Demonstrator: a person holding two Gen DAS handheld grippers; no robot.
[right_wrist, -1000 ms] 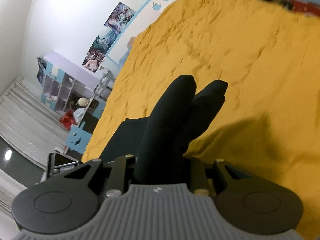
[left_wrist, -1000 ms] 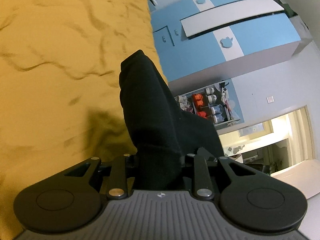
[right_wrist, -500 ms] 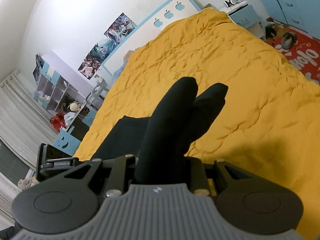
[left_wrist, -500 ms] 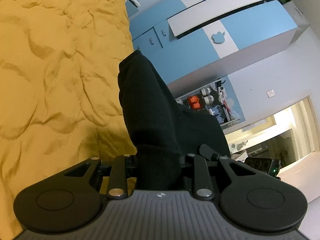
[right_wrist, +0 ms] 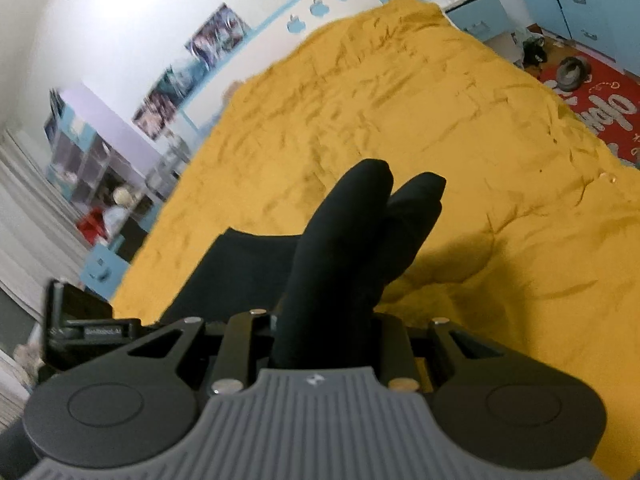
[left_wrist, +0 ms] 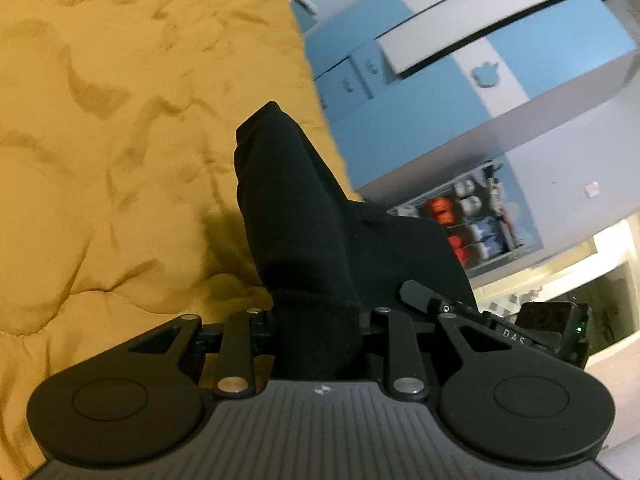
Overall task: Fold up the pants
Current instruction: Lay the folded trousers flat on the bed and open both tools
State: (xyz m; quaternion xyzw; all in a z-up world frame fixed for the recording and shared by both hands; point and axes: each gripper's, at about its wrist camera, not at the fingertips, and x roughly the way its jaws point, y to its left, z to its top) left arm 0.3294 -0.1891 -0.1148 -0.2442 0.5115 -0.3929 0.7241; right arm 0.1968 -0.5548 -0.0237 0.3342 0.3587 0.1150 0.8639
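Observation:
The black pants (left_wrist: pixel 296 216) are held up above a bed with a mustard-yellow quilt (left_wrist: pixel 100 140). My left gripper (left_wrist: pixel 316 320) is shut on a thick bunch of the black cloth, which hides its fingers and drapes to the right. My right gripper (right_wrist: pixel 328 320) is shut on another bunch of the pants (right_wrist: pixel 352 232), which stands up as two rounded folds; more black cloth stretches left towards the other gripper's body (right_wrist: pixel 80 320). The quilt (right_wrist: pixel 460 128) lies under it.
A blue and white wardrobe (left_wrist: pixel 460 64) and a shelf of toys (left_wrist: pixel 460 220) stand beyond the bed's right edge. In the right wrist view a white headboard (right_wrist: pixel 320 8), a blue nightstand (right_wrist: pixel 476 12), a red rug (right_wrist: pixel 600 108) and shelving (right_wrist: pixel 88 168) surround the bed.
Both grippers have kept their hold on the pants and risen and swung over the bed; more of the room shows in both views. The other gripper's body has come into sight in each view.

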